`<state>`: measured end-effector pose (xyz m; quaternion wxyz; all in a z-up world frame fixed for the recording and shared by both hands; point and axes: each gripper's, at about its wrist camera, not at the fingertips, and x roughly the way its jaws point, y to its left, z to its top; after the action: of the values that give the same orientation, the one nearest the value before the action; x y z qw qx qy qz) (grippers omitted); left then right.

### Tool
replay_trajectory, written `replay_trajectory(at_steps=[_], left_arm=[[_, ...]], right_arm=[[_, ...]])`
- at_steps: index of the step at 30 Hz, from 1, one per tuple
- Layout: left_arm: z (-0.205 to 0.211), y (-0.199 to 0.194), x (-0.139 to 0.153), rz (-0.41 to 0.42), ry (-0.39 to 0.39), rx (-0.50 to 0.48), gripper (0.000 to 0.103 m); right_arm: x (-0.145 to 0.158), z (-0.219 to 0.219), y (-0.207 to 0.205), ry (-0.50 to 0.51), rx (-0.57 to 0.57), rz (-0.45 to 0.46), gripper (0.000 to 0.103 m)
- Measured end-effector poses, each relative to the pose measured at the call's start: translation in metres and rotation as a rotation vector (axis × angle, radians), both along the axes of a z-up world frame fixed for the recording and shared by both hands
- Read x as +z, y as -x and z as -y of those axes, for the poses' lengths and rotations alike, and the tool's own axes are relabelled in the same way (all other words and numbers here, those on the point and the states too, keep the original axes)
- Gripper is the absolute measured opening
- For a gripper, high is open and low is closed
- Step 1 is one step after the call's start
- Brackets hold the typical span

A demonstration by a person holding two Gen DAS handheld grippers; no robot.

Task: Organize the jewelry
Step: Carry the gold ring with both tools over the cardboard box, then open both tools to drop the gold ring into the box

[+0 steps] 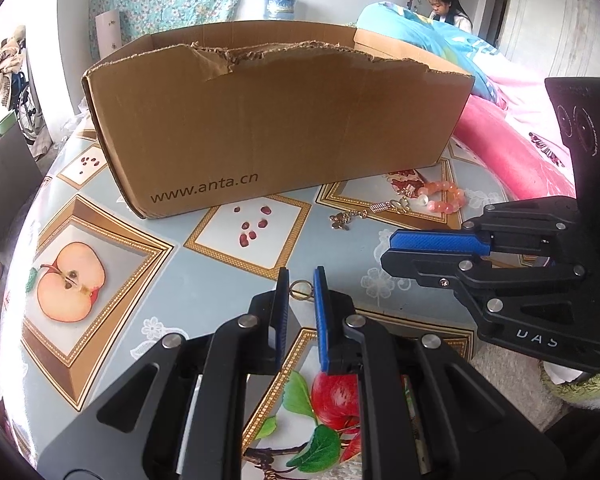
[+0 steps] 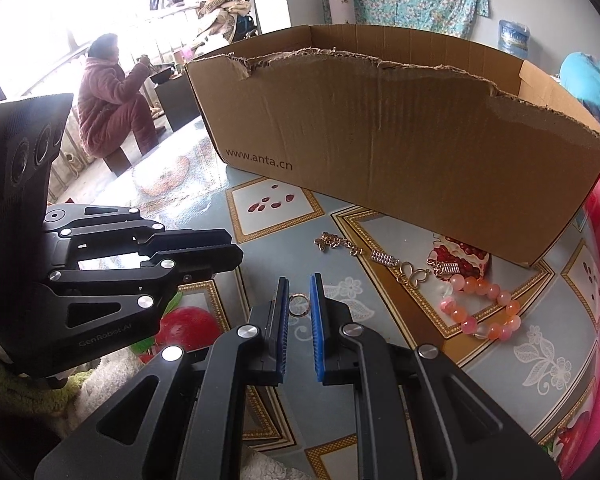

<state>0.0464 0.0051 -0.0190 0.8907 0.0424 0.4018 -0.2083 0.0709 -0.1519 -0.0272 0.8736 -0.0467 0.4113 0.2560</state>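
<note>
Jewelry is lying in a small cluster on the fruit-printed table point(image 2: 400, 328), toward its right edge and just in front of the box. It includes a bracelet of pink translucent beads point(image 2: 470, 325) and, touching it, a gold-coloured chain with butterfly charms point(image 2: 380, 258). Two more pieces are off the cloth. A first ring point(image 1: 291, 290), thin and gold-coloured, is sitting upright between the blue pads of the left tool point(image 1: 302, 276) and spanning the narrow gap. A second ring point(image 2: 290, 305) of the same kind is sitting the same way in the right tool point(image 2: 299, 284). Both tools are clenching, each apparently pinching its ring across its width. They are hanging side by side above the near middle of the table, tilting downward.

Behind the cluster, a long brown cardboard box point(image 2: 380, 140) with a torn upper edge is standing along the far side of the table. Its inside is hidden from both views.

The step in hand looks like carrying after pickup, with the rings taken and the bracelet and chain still waiting. The box is probably where they are going, though nothing confirms that. The next move is calling for a lift high enough to clear the ragged front wall, then a release inside. The pinch needs to stay steady, since such a thin hoop could be twisting out sideways.
</note>
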Motion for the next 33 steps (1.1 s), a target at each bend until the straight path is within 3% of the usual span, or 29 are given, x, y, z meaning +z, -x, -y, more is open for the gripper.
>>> replay_trajectory(at_steps=[9,16,21,24,27,30,33], left_arm=[[-0.004,0.01,0.034,0.085,0.014,-0.008,0.011],[-0.006,0.01,0.084,0.195,0.062,-0.039,0.011],[-0.004,-0.013,0.121,0.264,0.09,-0.069,0.011],[0.004,-0.039,0.135,0.265,0.082,-0.089,0.011],[0.013,-0.077,0.14,0.2,0.076,-0.101,0.011],[0.021,-0.125,0.133,0.067,0.062,-0.069,0.011],[0.028,-0.166,0.118,-0.084,0.08,-0.056,0.011]], right_arm=[[0.027,0.014,0.008,-0.032,-0.011,0.049,0.011],[0.074,0.025,-0.002,-0.094,-0.034,0.141,0.011],[0.11,0.036,-0.02,-0.146,-0.046,0.228,0.011],[0.128,0.035,-0.046,-0.149,-0.043,0.249,0.011],[0.134,0.039,-0.088,-0.167,-0.036,0.192,0.011],[0.129,0.04,-0.133,-0.181,-0.044,0.086,0.011],[0.111,0.04,-0.181,-0.184,-0.058,-0.077,0.011]])
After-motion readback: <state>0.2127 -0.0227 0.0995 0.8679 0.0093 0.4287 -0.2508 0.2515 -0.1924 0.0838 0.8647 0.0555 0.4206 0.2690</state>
